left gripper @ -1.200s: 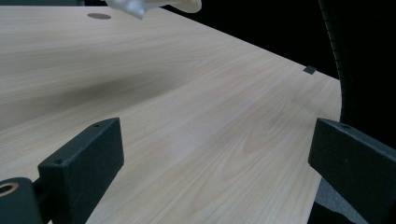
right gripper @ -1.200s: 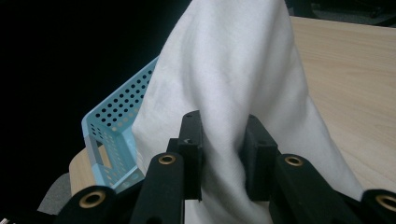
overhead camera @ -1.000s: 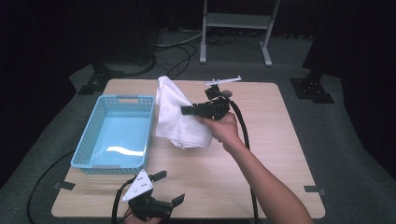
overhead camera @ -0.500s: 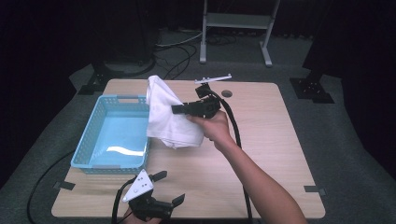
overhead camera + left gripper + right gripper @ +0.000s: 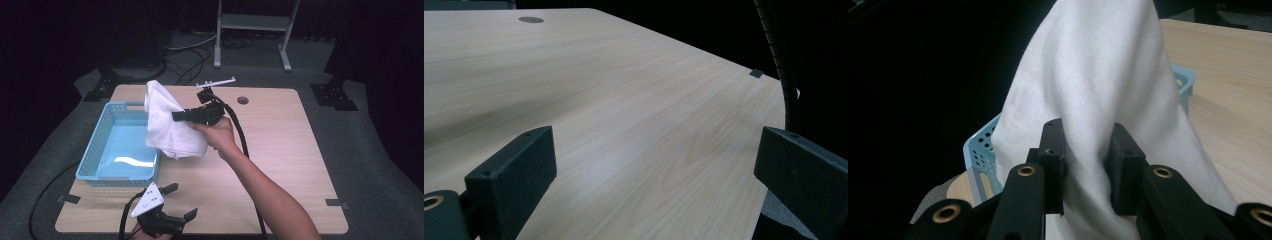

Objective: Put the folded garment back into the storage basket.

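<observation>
Since a second ago, the right tool point(image 5: 181, 116) has carried the white cloth point(image 5: 170, 125) from over the middle of the table point(image 5: 280, 150) toward the blue basket point(image 5: 102, 155), so that the cloth's upper part now overlaps the basket's near corner in the high view. Its jaws are clamped on a gathered fold of the cloth point(image 5: 1088, 95), as the right gripper view shows, with fabric bunched between the pads and the rest draped down below. The cloth hangs in the air, its lower bulk over the table just beside the basket's right wall, not yet inside it. The left tool point(image 5: 172, 205) rests at the near edge of the table with its jaws spread wide and nothing between them; the left gripper view looks across bare wood.

Judging from this, the risk is a release too soon: most of the cloth hangs outside the basket, so it could land across the rim or slide onto the table. The trailing hem could also catch the basket's wall and drag the light basket sideways. The pinch holds only one fold, so a quick swing might pull it free.
</observation>
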A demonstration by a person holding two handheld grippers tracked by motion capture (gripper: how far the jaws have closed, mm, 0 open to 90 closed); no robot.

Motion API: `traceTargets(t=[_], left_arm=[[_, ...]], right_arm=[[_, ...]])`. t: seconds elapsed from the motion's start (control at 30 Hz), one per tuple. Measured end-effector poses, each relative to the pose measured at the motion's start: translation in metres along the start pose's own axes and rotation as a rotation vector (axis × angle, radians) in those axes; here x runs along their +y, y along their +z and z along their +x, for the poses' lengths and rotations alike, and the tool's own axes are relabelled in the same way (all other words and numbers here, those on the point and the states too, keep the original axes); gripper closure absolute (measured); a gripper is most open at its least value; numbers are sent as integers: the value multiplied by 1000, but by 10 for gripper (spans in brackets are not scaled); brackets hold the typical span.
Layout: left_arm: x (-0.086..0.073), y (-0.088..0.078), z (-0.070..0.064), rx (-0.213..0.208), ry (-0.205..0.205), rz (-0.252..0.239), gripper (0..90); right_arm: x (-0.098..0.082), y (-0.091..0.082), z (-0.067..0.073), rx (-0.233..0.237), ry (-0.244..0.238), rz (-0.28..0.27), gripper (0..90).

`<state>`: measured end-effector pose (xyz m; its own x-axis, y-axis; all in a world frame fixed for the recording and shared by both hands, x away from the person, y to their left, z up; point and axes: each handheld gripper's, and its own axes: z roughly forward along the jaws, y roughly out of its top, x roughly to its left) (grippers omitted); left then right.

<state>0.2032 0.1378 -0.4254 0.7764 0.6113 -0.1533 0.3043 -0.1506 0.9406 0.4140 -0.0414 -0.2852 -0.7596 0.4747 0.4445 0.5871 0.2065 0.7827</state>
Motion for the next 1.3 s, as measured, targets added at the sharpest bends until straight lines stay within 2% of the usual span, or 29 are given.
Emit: traceTargets(t=[0.2, 0.57, 1.3], left_arm=[[0, 0, -1, 0, 5, 3, 31], [0, 1, -2, 5, 16, 9, 31], [0, 0, -1, 10, 12, 6, 31]], right_arm=[[2, 7, 1, 17, 16, -2, 729], [8, 18, 8, 24, 3, 6, 729], [17, 40, 20, 47, 2, 18, 729]])
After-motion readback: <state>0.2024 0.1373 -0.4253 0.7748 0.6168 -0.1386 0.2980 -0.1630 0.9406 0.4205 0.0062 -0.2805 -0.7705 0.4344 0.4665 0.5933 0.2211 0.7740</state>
